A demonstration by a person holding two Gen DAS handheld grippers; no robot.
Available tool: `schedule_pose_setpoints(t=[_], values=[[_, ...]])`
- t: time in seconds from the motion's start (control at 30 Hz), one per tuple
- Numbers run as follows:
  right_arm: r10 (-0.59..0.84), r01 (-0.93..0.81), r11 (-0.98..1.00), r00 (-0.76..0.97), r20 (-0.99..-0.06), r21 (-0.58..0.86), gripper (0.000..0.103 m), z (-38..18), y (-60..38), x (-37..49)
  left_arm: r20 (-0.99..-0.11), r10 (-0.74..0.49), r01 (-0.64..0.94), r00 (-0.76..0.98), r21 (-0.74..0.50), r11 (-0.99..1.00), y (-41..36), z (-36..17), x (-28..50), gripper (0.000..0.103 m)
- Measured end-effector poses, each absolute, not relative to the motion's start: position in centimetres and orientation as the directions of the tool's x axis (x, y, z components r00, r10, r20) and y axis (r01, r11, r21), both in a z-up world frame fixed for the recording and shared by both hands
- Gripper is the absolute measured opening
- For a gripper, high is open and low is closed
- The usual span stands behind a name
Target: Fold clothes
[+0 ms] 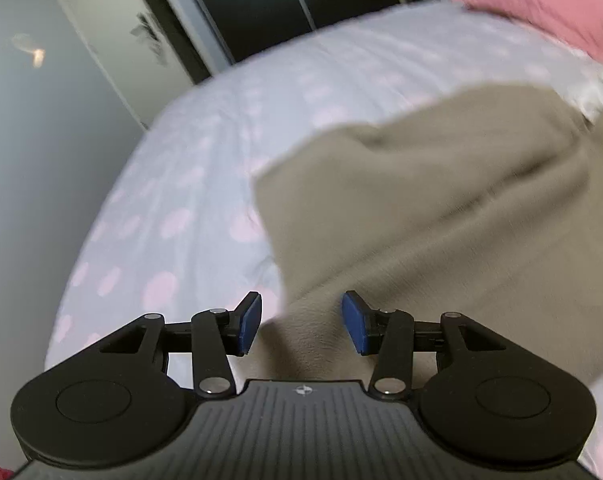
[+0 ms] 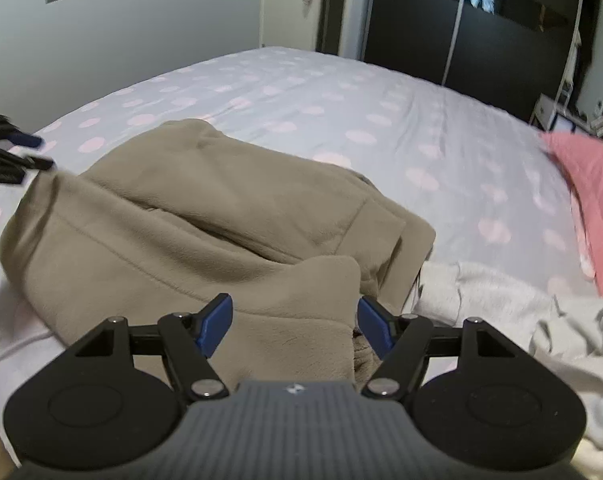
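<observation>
Tan fleece (image 2: 205,216) on bed, under/ahead of both claws, L (image 1: 301,322) & R (image 2: 295,324) gaping, empty.

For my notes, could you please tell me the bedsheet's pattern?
Pale grey with pink dots, clearest in the right wrist view: bedsheet.

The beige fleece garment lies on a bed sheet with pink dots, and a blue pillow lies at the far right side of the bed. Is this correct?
Not fully. The beige fleece garment does lie on the bed sheet with pink dots, but the pillow at the far right is pink, not blue. The right wrist view shows this clearly.
</observation>
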State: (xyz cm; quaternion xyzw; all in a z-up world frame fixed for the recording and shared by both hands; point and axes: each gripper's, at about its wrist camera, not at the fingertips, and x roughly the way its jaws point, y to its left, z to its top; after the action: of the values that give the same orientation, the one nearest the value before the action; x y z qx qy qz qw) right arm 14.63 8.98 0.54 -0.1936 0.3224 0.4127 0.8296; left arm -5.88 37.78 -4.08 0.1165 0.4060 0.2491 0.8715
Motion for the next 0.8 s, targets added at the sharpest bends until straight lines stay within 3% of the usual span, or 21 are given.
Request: schedule_pose_setpoints(t=[0.1, 0.2, 0.37, 0.47, 0.6, 0.7, 0.77, 0.8], values=[[0.561, -0.792, 0.610, 0.439, -0.702, -0.008, 0.072, -0.3, 9.3, 15.9, -0.622, 0.547, -0.376, 0.561, 0.397, 0.837, 39.3, -2.9, -6.7, 0.050], [0.563, -0.766, 0.641, 0.423, -0.710, 0.052, 0.073, -1.1, 9.1, 17.2, -0.696, 0.402, -0.349, 0.595, 0.227, 0.909, 41.4, -1.8, -8.2, 0.063], [0.569, -0.708, 0.689, 0.393, -0.722, 0.157, 0.073, -2.5, 8.6, 19.4, -0.778, 0.272, -0.353, 0.566, 0.070, 0.933, 44.4, -3.7, -9.6, 0.068], [0.577, -0.659, 0.715, 0.370, -0.728, 0.232, 0.073, -3.4, 8.3, 20.9, -0.823, 0.229, -0.386, 0.521, 0.012, 0.922, 46.4, -6.0, -9.9, 0.068], [0.598, -0.567, 0.744, 0.331, -0.730, 0.353, 0.073, -5.0, 7.6, 22.8, -0.854, 0.092, -0.483, 0.513, -0.198, 0.853, 49.2, -9.7, -10.1, 0.067], [0.616, -0.528, 0.743, 0.301, -0.728, 0.411, 0.073, -6.0, 7.7, 23.5, -0.860, 0.026, -0.531, 0.509, -0.290, 0.796, 50.4, -11.6, -9.9, 0.058], [0.624, -0.527, 0.735, 0.278, -0.730, 0.428, 0.073, -6.5, 8.1, 23.6, -0.859, 0.005, -0.530, 0.512, -0.311, 0.789, 50.6, -12.1, -9.8, 0.047], [0.626, -0.528, 0.732, 0.270, -0.731, 0.432, 0.069, -6.7, 8.2, 23.6, -0.856, 0.002, -0.525, 0.517, -0.316, 0.790, 50.6, -12.0, -9.7, 0.045]])
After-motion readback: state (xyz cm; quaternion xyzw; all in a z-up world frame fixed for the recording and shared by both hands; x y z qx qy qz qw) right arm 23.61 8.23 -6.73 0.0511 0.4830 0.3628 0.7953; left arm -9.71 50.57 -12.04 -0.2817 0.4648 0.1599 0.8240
